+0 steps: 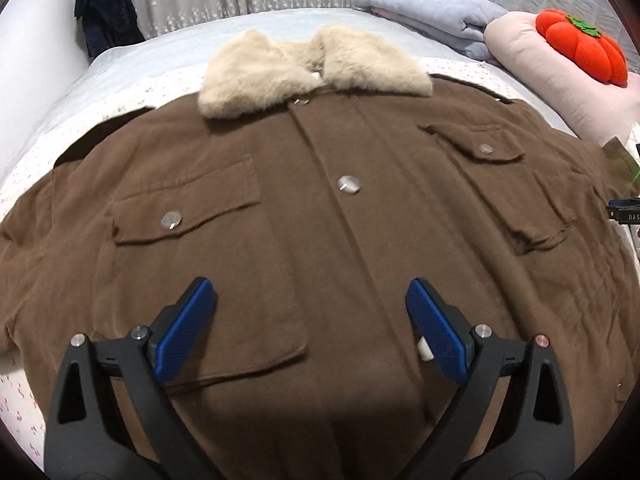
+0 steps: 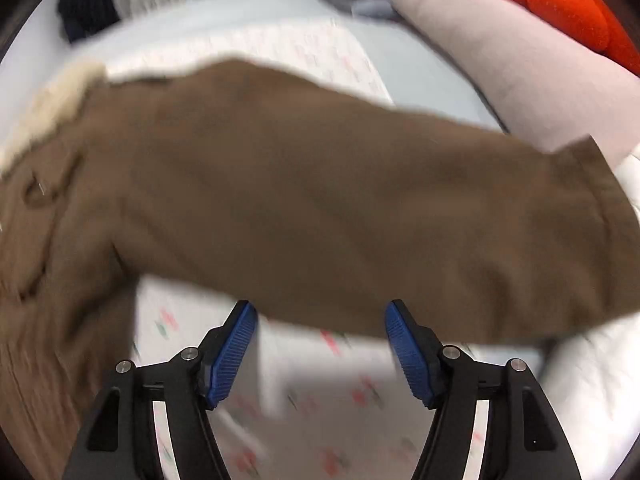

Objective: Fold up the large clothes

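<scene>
A brown coat [image 1: 320, 208] with a cream fur collar [image 1: 312, 68] lies front up and buttoned on the bed, flap pockets on both sides. My left gripper [image 1: 311, 300] hovers over its lower front, open, blue pads wide apart with nothing between them. In the blurred right wrist view the coat's sleeve [image 2: 360, 208] stretches out to the right across the sheet, its cuff at the far right. My right gripper [image 2: 320, 320] is open just below the sleeve's near edge, over the printed sheet, holding nothing.
The bed is covered by a white sheet with small red prints [image 2: 320, 400]. A pink pillow [image 1: 560, 92] with an orange pumpkin cushion [image 1: 580, 44] and a folded grey blanket [image 1: 424, 12] lie at the far right. Dark clothing [image 1: 104, 8] hangs by the curtain.
</scene>
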Tool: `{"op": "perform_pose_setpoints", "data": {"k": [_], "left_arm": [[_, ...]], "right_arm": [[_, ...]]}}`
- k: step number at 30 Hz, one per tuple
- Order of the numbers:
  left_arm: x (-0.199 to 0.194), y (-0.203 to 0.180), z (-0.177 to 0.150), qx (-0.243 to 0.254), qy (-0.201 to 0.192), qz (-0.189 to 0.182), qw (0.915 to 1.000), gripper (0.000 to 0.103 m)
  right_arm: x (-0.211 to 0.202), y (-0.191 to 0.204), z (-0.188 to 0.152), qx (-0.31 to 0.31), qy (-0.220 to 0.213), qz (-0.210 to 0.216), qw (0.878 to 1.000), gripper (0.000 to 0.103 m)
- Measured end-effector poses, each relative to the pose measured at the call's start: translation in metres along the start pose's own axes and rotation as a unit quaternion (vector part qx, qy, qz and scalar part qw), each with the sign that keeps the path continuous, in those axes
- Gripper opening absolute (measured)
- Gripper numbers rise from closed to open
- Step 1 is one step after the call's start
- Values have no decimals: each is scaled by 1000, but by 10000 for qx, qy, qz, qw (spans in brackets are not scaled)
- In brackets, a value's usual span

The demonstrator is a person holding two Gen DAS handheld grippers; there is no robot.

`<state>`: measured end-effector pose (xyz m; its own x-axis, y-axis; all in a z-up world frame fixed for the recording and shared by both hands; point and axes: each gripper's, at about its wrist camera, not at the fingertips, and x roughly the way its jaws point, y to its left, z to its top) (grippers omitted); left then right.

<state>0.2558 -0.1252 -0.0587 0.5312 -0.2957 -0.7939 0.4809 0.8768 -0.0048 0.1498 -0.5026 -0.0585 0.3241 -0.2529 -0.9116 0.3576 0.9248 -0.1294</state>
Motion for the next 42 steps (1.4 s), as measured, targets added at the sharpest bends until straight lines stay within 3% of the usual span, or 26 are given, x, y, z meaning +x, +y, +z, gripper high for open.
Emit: {"op": "perform_pose_setpoints", "data": {"k": [3, 5, 10, 13, 16, 18, 20, 22, 23, 25, 26, 31, 37, 42], "left_arm": [[-9, -14, 13, 87, -214, -153, 9996, 98], [-10, -22, 19, 166, -291, -183, 9993, 98], [-7, -3, 26, 310, -571, 82, 9979, 98], [-2, 45, 18, 379, -528, 575, 9962, 98], [-2, 116, -1, -42, -375, 941, 9948, 98], [-3, 161, -17, -427, -152, 1161, 9922, 98], [-7, 207, -36, -903, 49, 1436, 9855, 98], [-18, 239, -49, -1138, 14, 1878, 9756, 103], [-26, 248, -53, -1230, -61, 1818, 9756, 103], [-39, 254, -52, -1365, -53, 1897, 9723, 103], [-45, 250, -46, -1298, -110, 1940, 9723, 103], [-59, 205, 15, -783, -605, 1740, 9798, 103], [-17, 149, 104, -126, -770, 1195, 9898, 103], [40, 136, 159, -81, -650, 810, 9946, 103]], "right_arm": [[-22, -7, 14, 382, -546, 483, 9966, 71], [-23, -7, 30, 587, -791, 575, 9935, 74], [21, -13, 62, 970, -693, 362, 9922, 75], [33, -44, 47, 1188, -803, 446, 9887, 77], [32, -63, 29, 1099, -927, 73, 9896, 78], [31, -85, 25, 1282, -840, -66, 9882, 85], [30, -99, 24, 1440, -768, -61, 9866, 84], [36, -101, 32, 1384, -653, -310, 9877, 84], [30, -96, 32, 1348, -592, -526, 9877, 84], [15, -77, 39, 1203, -620, -910, 9866, 84], [3, -63, 42, 1035, -785, -865, 9877, 84], [-58, 38, 86, 154, -1545, -45, 9879, 84], [-81, 172, 154, -614, -1752, 1081, 9766, 85], [-67, 262, 197, -954, -1827, 1457, 9676, 85]]}}
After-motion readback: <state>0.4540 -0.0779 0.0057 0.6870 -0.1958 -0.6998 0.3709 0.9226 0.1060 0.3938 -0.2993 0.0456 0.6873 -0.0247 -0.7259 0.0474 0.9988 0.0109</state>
